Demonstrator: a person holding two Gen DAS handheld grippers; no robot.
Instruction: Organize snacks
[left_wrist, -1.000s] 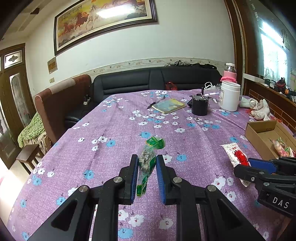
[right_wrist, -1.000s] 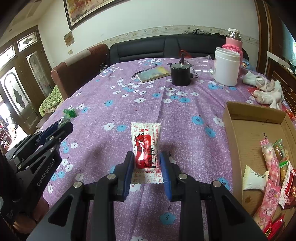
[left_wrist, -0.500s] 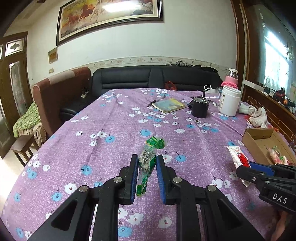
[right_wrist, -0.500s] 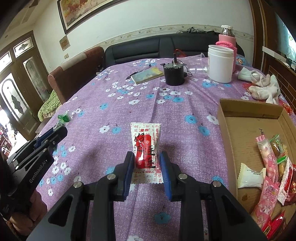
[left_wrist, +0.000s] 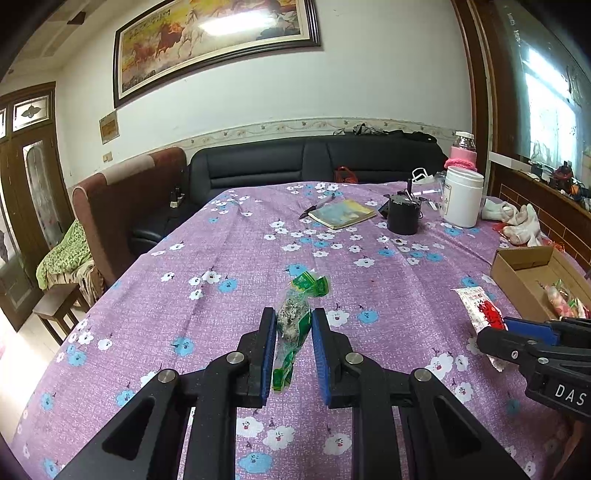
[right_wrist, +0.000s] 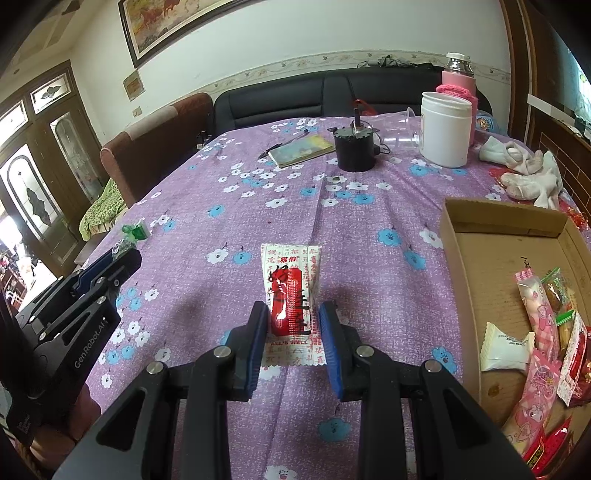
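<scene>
On the left, the purple flowered tablecloth (left_wrist: 229, 258) falls away at the table's left edge toward a brown armchair (left_wrist: 129, 199) and a small wooden stool (left_wrist: 59, 306); the cloth between that edge and the grippers is bare, with wide room to move. The left gripper (left_wrist: 293, 325) is clenched on a green-ended clear snack packet (left_wrist: 295, 317), held off the cloth. The packet's long axis runs along the fingers, its twisted green top pointing away toward the far side of the table and its lower green tail hanging toward the camera.

Further right, the right gripper (right_wrist: 291, 325) grasps a red-and-white sachet (right_wrist: 291, 291) by its near end; the sachet's long axis points straight ahead, its far short edge toward the black pot (right_wrist: 354, 151). Open cloth lies ahead of it.

At the right, the cardboard tray (right_wrist: 458, 266) sits near the sachet, its left wall alongside, with wrapped snacks (right_wrist: 535, 332) gathered in its near right part.
</scene>
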